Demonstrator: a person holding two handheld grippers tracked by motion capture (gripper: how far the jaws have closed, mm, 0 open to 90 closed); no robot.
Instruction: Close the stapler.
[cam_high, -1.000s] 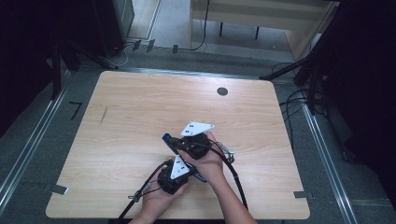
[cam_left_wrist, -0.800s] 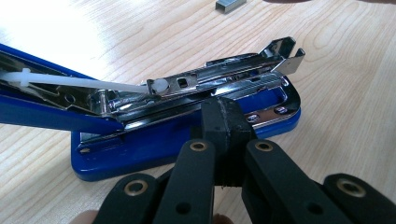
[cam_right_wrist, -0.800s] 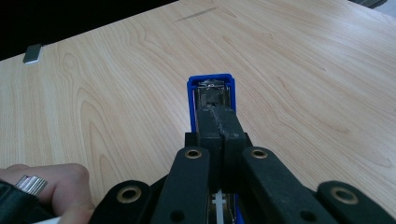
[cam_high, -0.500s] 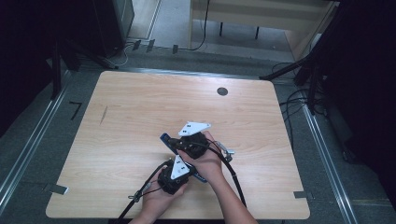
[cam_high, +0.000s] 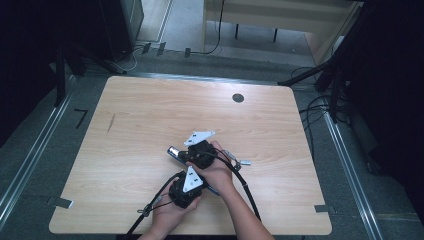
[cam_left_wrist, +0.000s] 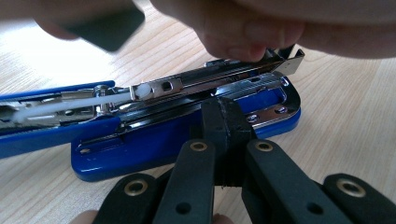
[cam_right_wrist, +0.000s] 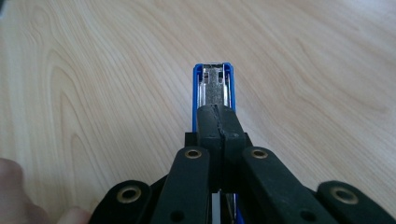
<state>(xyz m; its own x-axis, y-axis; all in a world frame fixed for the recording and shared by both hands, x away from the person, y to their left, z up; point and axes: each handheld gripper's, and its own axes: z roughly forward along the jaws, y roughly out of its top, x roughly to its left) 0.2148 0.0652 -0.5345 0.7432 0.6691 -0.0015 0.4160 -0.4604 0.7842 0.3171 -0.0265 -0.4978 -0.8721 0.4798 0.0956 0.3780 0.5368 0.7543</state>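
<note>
stapler (cam_left_wrist: 187, 135) open, flat on table (cam_high: 150, 125) | long axis runs straight ahead of right gripper (cam_right_wrist: 218, 122) | left gripper (cam_left_wrist: 227, 125) meets it side-on | both grippers closed, jaws together, empty | right nearer its end

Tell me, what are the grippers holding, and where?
Both grippers are shut. The left gripper presses on the blue stapler at its base. The right gripper meets its opened top; a real grip cannot be told.

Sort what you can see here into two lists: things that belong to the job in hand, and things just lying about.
In the job:
- blue stapler, lying open on the table
- left tongs, shut, against the stapler's base
- right tongs, shut, over the stapler's open top
- both hands

Lying about:
- small metal piece on the table beside the right hand
- floor cables
</note>
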